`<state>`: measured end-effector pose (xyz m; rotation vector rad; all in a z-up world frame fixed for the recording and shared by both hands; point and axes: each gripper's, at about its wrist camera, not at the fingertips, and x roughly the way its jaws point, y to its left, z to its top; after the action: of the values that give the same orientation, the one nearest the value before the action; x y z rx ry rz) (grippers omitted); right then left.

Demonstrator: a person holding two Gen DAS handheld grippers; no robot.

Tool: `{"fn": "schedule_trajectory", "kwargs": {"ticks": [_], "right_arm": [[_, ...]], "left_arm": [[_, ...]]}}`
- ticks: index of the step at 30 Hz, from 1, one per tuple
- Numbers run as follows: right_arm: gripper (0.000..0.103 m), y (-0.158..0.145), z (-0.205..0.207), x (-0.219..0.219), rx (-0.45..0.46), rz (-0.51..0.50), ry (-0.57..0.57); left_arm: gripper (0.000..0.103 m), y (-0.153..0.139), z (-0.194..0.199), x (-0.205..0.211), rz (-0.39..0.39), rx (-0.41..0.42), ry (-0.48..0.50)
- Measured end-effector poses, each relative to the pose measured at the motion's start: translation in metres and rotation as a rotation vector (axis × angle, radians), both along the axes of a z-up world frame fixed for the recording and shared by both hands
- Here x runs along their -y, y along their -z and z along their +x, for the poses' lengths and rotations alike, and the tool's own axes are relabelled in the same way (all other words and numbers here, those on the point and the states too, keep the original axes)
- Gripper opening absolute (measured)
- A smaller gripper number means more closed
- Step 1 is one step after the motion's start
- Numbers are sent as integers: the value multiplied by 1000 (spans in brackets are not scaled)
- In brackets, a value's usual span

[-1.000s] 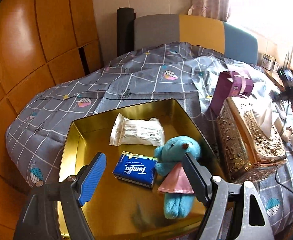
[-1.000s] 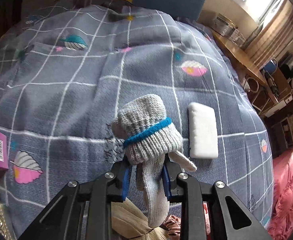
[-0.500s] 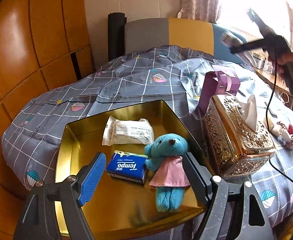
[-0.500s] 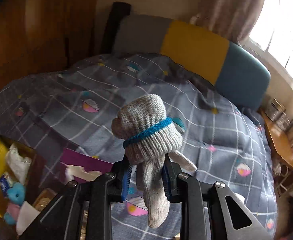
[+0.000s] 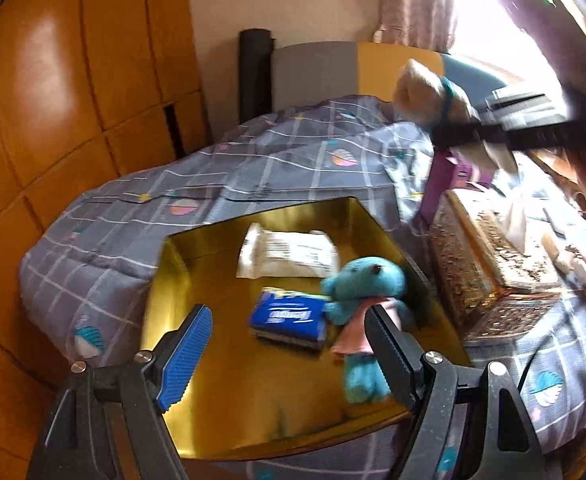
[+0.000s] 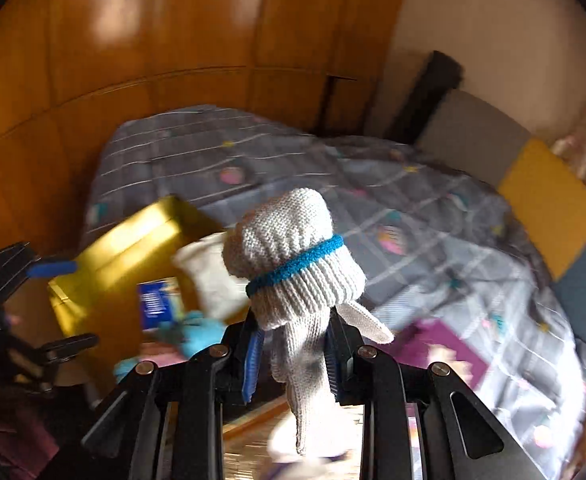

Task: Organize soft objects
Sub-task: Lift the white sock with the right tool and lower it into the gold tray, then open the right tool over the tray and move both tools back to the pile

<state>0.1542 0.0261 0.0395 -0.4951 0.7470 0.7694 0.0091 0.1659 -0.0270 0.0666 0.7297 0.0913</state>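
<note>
Since a second ago my right gripper point(image 6: 295, 354) has swung off the far side of the bed and rolled round; it now looks at the gold square metal tray point(image 6: 105, 256) instead of open quilt. The left has barely shifted.

Right gripper: jaws narrow, clamped on the grey knitted glove with a blue cuff band point(image 6: 293, 264). The cuff bunches out above the pads, the fingers hang down between and below them. In the left wrist view that glove point(image 5: 433, 92) shows blurred at upper right, up in the air above the purple cardboard box point(image 5: 447, 182), apart from the quilt.

Left gripper point(image 5: 289, 348): jaws wide apart, nothing between the pads, touching nothing, hovering over the tray's near edge.

Tray point(image 5: 213, 412) sits on the grey checked quilt point(image 5: 141, 216), near the bed's left edge. In it:
- white printed plastic packet point(image 5: 289, 254), toward the far edge
- blue tissue pack point(image 5: 289, 318), about the middle, just beside the bear
- turquoise plush bear in a pink dress point(image 5: 363, 288), by the right edge, head toward the far side

Ornate gold tissue box point(image 5: 489, 268) stands on the quilt just beside the tray's right edge, with the purple box behind it. Small items lie farther right, too blurred to tell.
</note>
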Motion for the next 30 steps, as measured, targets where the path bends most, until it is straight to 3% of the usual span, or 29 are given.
{"fn": "schedule_trajectory", "kwargs": {"ticks": [9,23,26,28,30], "right_arm": [[29,76,-37,-51,-214,-1,17],[33,125,-72,-98,-286,14,12],[41,127,-73,-97,-289,32,14],[59,124,-74,-92,-291,59,23],[68,121,-74,-88,-287,92,35]], "left_arm": [[80,-13,-17,-44,32,56,-175],[80,-23,-27,-54,55,108,-213],[80,-27,-29,-52,69,125,-209],[80,-29,-29,-49,80,132,-205],[80,-30,-30,-47,85,137,-199]]}}
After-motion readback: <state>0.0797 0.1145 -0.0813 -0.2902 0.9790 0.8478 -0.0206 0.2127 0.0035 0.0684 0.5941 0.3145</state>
